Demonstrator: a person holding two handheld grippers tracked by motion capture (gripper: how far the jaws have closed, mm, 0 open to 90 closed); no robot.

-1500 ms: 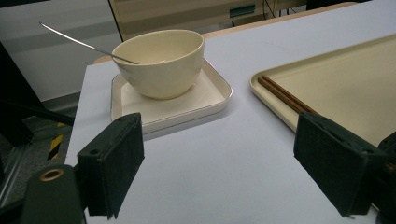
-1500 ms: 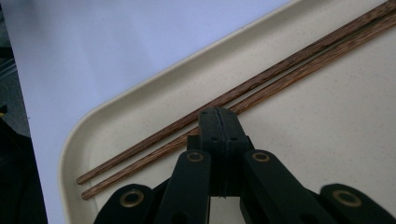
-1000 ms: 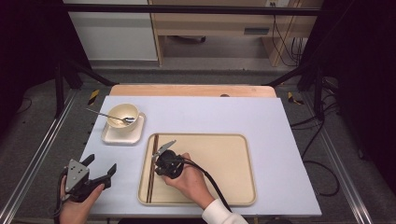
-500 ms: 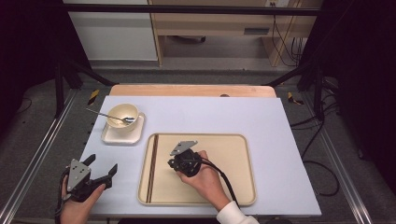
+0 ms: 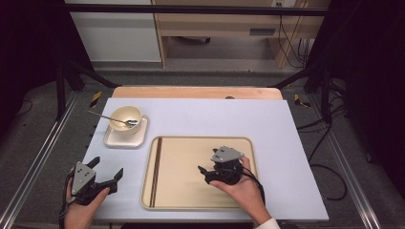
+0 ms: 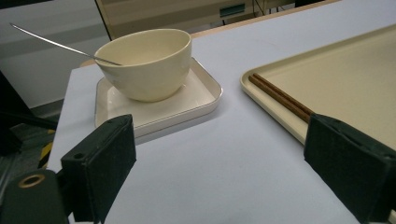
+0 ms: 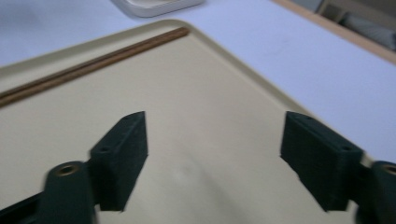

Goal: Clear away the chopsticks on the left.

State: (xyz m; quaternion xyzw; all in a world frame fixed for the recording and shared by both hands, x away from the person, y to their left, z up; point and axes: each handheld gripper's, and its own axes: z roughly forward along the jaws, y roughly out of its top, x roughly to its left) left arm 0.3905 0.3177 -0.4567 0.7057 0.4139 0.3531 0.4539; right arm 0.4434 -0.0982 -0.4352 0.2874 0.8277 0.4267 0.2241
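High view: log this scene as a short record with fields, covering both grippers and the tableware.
surface: white table top
tray: beige rectangular plastic tray, near middle
chopsticks: brown wooden chopsticks, lying along the tray's left edge
bowl: cream round bowl, standing on a cream square plate
spoon: thin metal spoon, resting in the bowl
left gripper: open, over the table left of the tray
right gripper: open, over the tray, holding nothing
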